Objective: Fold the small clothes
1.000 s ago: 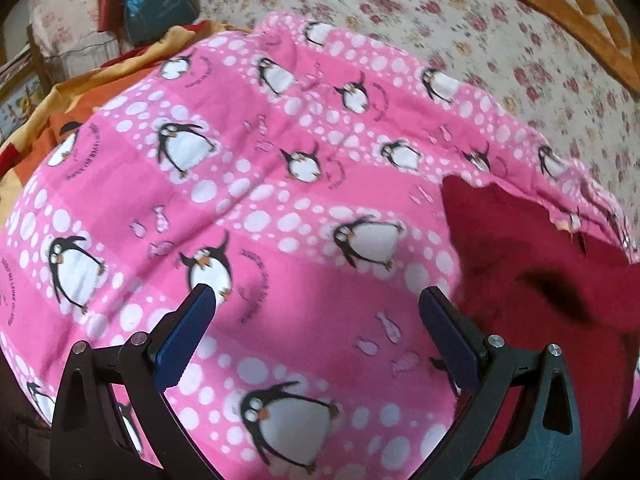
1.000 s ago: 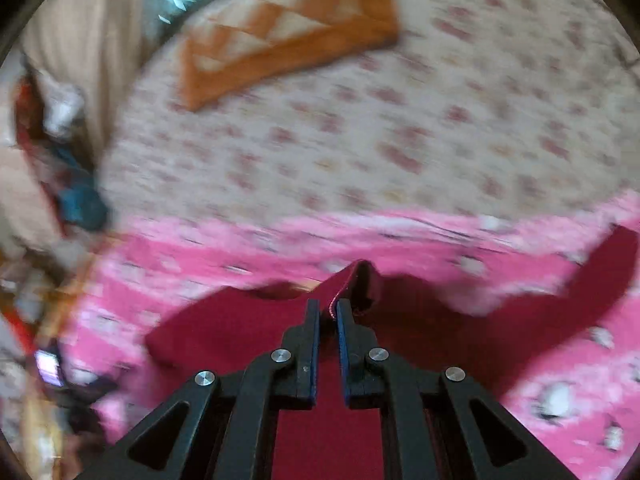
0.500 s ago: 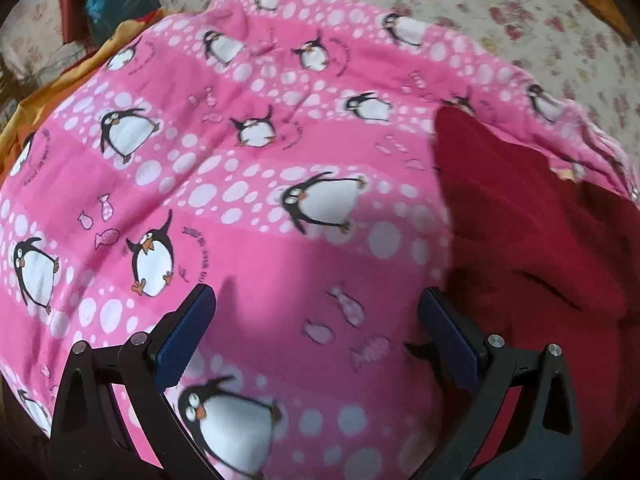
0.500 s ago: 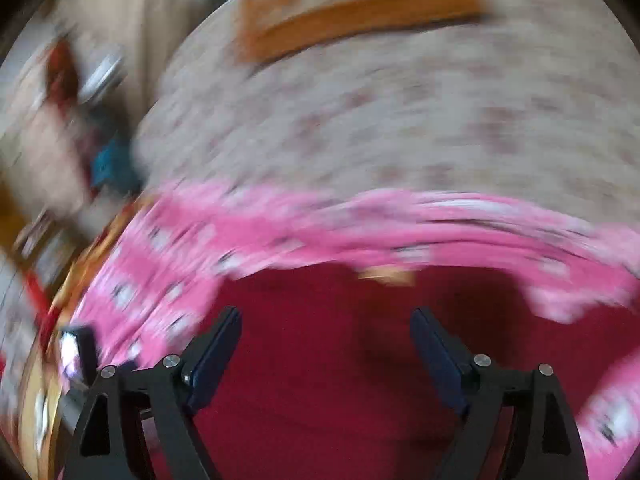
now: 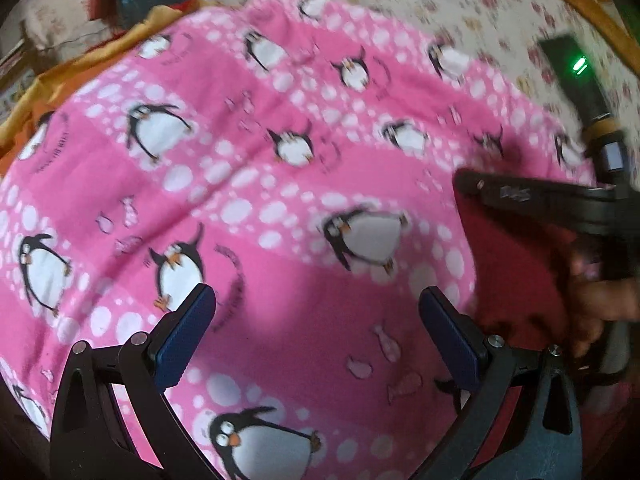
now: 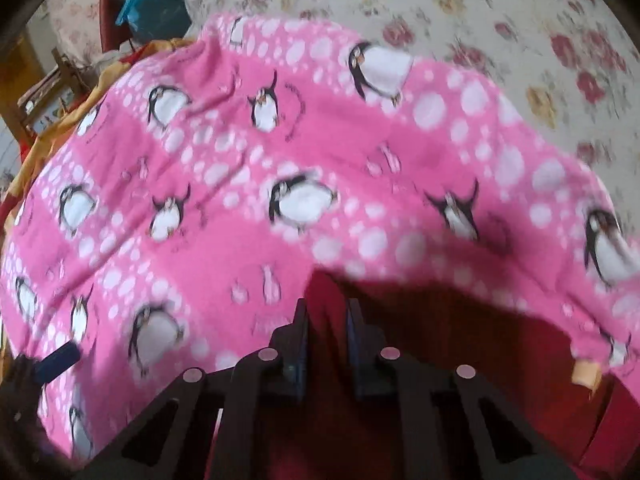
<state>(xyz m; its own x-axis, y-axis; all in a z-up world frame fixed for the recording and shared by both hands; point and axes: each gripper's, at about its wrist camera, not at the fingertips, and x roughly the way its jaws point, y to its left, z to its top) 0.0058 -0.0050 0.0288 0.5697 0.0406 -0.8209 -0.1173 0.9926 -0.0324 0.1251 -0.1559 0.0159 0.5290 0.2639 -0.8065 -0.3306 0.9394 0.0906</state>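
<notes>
A dark red garment (image 5: 516, 272) lies at the right side of a pink penguin blanket (image 5: 280, 184). My right gripper (image 6: 326, 320) is at the garment's left edge (image 6: 440, 340). Its jaws are closing to a narrow gap, and a fold of red cloth stands up between the pads. In the left wrist view it shows from the side as a black finger (image 5: 520, 196), with a person's hand (image 5: 600, 300) behind it. My left gripper (image 5: 316, 332) hangs open over bare pink blanket, just left of the garment, with nothing between its blue pads (image 5: 184, 340).
The blanket (image 6: 240, 160) covers a bed with a floral sheet (image 6: 520, 40). A yellow-orange cloth (image 5: 100, 52) sticks out at the blanket's far left, with a teal bag (image 6: 152, 4) beyond it. An orange-bordered quilt (image 5: 576, 4) lies at the far right.
My right gripper let go of the red cloth, opened wide, swung left across the garment and narrowed on its left edge. It has come into the left wrist view. The left gripper stayed open.
</notes>
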